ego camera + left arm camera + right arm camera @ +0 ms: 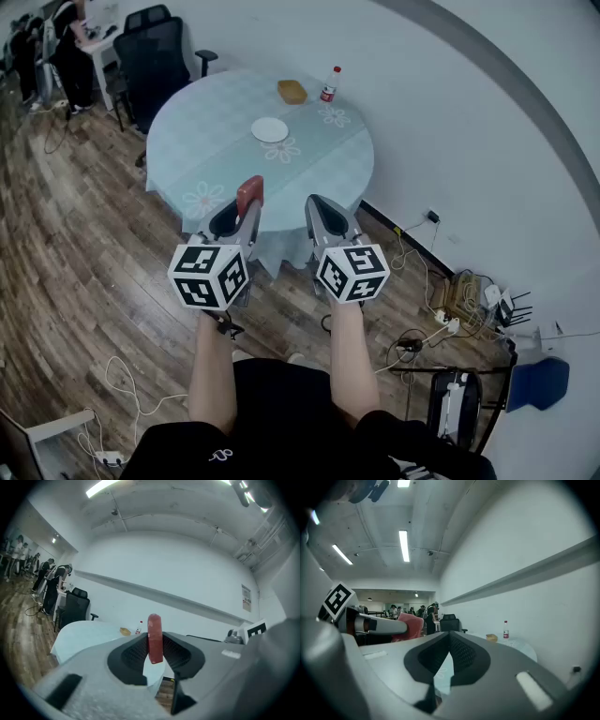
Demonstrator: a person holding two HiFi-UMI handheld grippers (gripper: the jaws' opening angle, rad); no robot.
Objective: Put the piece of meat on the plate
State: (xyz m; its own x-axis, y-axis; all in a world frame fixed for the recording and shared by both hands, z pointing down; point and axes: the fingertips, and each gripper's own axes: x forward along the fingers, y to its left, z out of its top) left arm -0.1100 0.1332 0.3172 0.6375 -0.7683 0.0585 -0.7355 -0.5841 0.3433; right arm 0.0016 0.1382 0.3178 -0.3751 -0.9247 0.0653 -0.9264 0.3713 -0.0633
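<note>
A red piece of meat [249, 193] stands upright between the jaws of my left gripper [246, 202], which is shut on it, held level in the air short of the round table [206, 141]. In the left gripper view the meat [155, 637] sticks up from between the dark pads [135, 654]. The white plate [269, 129] lies near the middle of the table, far ahead of both grippers. My right gripper [321, 212] hovers beside the left one, jaws shut with nothing in them. From the right gripper view the meat [408, 626] shows at the left.
A yellow-brown box [292, 91] and a red-capped bottle [329, 84] stand at the table's far side. Black office chairs [150, 52] and people at desks are at the far left. Cables and a power strip [441, 319] lie on the wood floor by the right wall.
</note>
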